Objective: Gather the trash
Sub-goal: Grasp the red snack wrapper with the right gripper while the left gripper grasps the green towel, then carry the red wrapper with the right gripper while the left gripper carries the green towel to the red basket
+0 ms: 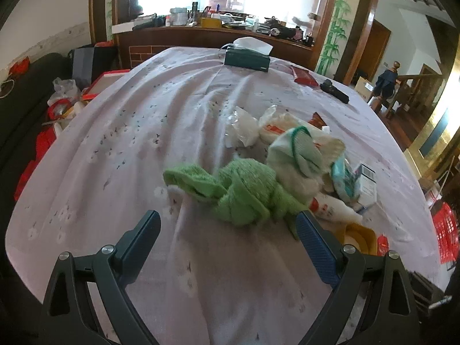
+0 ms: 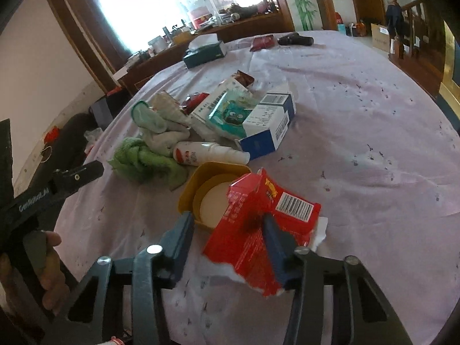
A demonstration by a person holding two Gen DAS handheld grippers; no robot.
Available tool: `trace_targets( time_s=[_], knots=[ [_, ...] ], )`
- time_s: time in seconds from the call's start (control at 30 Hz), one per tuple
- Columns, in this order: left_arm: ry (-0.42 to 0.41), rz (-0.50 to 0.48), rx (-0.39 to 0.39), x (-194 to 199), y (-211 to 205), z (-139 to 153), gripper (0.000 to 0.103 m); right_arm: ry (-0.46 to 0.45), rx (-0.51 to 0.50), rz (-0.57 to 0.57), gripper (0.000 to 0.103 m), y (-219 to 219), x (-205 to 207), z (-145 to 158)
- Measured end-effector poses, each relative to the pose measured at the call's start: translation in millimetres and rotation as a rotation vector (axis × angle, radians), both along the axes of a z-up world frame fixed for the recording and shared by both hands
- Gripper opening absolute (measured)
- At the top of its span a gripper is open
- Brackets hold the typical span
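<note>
**Trash pile on lilac cloth, both grippers at near edge**

Landmark = green towel [image 1: 241, 192], bunched on the lilac tablecloth [image 1: 143, 132].

Left gripper [image 1: 228, 231] was released, jaws spread wide, nothing betw. them; it hovered just in front of the green towel, right finger tip close to the towel's near end. Contact w/ the towel: can't tell.

Right gripper [image 2: 227, 230] was also spread, not clenched. A torn red wrapper [image 2: 258, 224] lay across its right finger, draped over the pad; left finger stood apart from it. Wrapper sat in front of & to the right of the green towel (right wrist view), touching a yellow container [image 2: 212, 189] w/ a white disc inside.

Rest of the trash, rel. to the green towel:
- white bottle w/ red label [image 2: 207, 152], lying on its side just beside it, betw. towel and yellow container
- pale cloth w/ green trim [image 2: 161, 123], bunched right behind, touching
- blue-and-white boxes [image 2: 270, 120], beyond the bottle, w/ a teal packet [image 2: 230, 115] leaning on them
- clear plastic bags [image 1: 244, 126], behind and apart

Well beyond the towel, far side of the table: dark green tissue box [image 1: 247, 59], small red packet [image 1: 304, 76], black object [image 1: 335, 89].
</note>
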State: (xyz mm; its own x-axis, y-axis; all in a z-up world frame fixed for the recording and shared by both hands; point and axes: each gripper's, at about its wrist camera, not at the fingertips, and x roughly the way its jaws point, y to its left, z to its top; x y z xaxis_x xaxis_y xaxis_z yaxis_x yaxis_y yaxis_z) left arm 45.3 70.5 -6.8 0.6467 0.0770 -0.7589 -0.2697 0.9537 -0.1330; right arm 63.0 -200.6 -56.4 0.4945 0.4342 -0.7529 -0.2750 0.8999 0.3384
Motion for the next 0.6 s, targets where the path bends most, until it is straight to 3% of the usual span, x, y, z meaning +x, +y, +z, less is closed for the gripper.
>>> trace_targets(
  time_s=[0.23, 0.43, 0.47, 0.5, 0.6],
  knots=[
    [0.032, 0.002, -0.007, 27, 9, -14, 0.092, -0.015, -0.005, -0.035, 0.025, -11, 0, 0],
    [0.055, -0.045, -0.033, 36, 4, -19, 0.047, -0.079, 0.008, -0.073, 0.015, -28, -13, 17],
    [0.049, -0.063, -0.033, 36, 0, -18, 0.032, -0.097, 0.014, -0.082, 0.015, -33, -16, 21],
    [0.044, -0.075, -0.024, 35, -4, -17, 0.026, -0.107, 0.014, -0.086, 0.015, -34, -17, 23],
    [0.035, -0.090, 0.021, 29, -15, -15, 0.022, -0.135, 0.028, -0.110, 0.015, -43, -20, 30]
  ],
)
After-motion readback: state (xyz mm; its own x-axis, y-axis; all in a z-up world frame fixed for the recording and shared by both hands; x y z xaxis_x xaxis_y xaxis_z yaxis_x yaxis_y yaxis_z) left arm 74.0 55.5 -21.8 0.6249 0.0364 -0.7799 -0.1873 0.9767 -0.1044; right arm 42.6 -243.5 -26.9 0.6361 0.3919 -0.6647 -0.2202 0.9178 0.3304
